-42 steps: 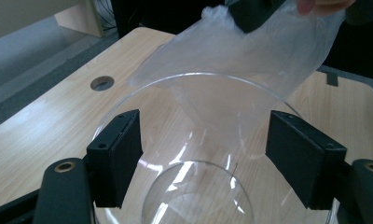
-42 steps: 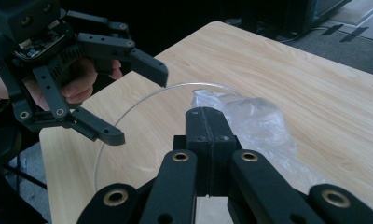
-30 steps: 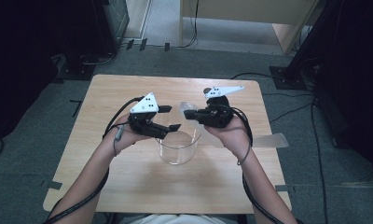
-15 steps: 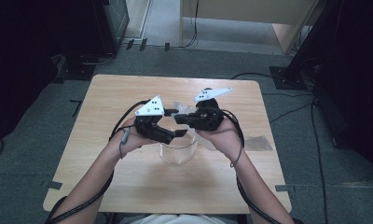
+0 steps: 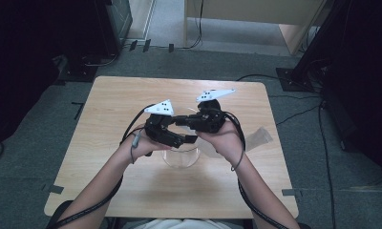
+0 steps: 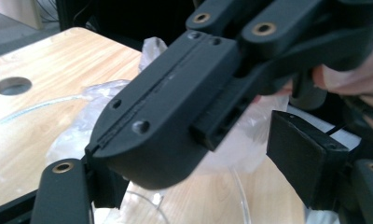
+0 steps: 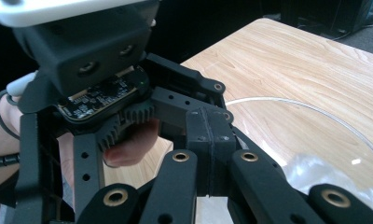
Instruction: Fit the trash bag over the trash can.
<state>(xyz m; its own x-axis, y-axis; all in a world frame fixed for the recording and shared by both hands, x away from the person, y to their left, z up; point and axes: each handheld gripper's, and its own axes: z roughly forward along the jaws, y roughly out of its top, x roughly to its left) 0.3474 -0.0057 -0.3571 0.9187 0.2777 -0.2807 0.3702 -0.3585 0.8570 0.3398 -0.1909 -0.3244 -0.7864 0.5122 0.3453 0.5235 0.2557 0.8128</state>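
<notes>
This looks like a lab or test room set up for recording. A small light wooden table with rounded corners stands alone on grey carpet, its place marked by dark tape strips near the near corners. Black cables run over the floor past black equipment stands and a pale wooden cabinet.

clear bowl upright (holding crinkled plastic)

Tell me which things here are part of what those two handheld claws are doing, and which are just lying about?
In use: left gripper, right gripper, clear glass bowl, crumpled plastic bag.

Lying about: tape strip at the table edge, wooden cabinet behind, floor cables.
</notes>
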